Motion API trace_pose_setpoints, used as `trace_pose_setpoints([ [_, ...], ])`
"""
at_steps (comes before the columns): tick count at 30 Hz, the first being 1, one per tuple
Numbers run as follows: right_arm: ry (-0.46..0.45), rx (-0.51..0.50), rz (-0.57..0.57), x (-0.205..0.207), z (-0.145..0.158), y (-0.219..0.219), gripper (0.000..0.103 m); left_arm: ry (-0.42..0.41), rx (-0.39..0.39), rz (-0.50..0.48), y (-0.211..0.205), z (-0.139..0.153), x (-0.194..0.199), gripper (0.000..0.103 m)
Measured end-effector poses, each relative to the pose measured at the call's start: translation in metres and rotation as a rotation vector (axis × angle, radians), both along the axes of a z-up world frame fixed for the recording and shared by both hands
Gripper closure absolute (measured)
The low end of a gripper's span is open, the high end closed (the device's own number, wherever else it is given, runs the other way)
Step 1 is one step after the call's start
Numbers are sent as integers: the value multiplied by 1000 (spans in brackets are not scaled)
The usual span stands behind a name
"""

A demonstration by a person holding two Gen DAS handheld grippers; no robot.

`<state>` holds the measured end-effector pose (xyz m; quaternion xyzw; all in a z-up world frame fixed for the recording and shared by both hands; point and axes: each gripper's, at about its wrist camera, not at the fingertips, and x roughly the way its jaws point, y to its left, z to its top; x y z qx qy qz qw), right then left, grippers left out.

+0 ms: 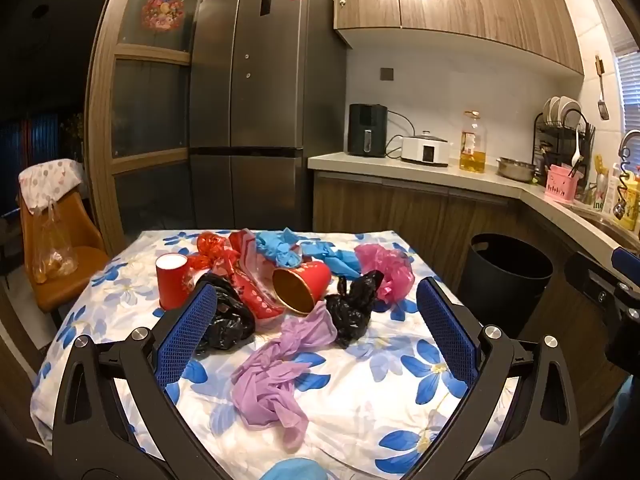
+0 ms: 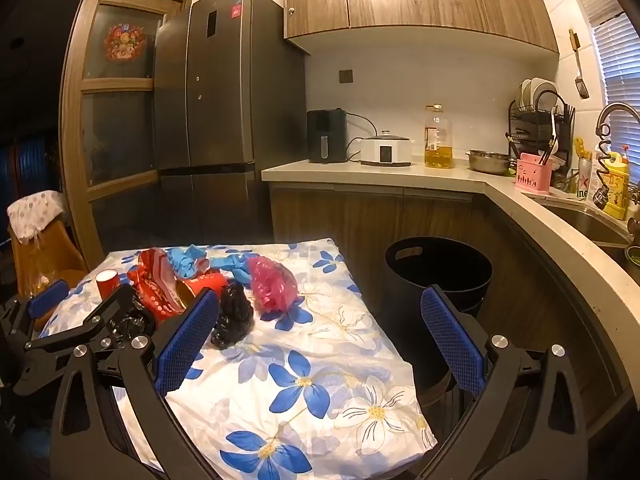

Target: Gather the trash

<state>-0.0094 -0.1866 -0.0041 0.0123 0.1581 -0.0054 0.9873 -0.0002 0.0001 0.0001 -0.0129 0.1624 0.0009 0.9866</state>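
In the kitchen, our floral-cloth table (image 1: 360,392) holds trash ahead of our left claw (image 1: 316,312), jaws apart: purple glove (image 1: 276,376) between them. Right claw (image 2: 320,320) spread, empty; bin (image 2: 440,272) just beyond.

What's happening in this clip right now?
A person holds two claws over a floral-cloth table littered with trash. The left claw and right claw are both open and empty. The purple gloves, black bags and red cups still lie there; the black bin waits beside the table.
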Motion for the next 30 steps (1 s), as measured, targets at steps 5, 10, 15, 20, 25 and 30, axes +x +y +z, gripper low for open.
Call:
trace_pose_setpoints([
  [5, -5, 3, 1, 0, 1, -1, 5, -4, 11, 4, -1, 0, 1, 5],
  [10, -3, 1, -3, 0, 3, -2, 5, -8, 2, -8, -4, 3, -1, 5],
  [15, -3, 3, -5, -1, 1, -5, 5, -9, 6, -8, -6, 3, -1, 5],
  [20, 0, 4, -9, 0, 4, -3, 5, -5, 4, -20, -5, 1, 0, 5],
  [25, 0, 7, -8, 1, 6, -9, 5, -3, 2, -21, -6, 1, 1, 5],
  [30, -2, 11, -13, 0, 3, -5, 5, 0, -3, -24, -6, 1, 1, 5],
])
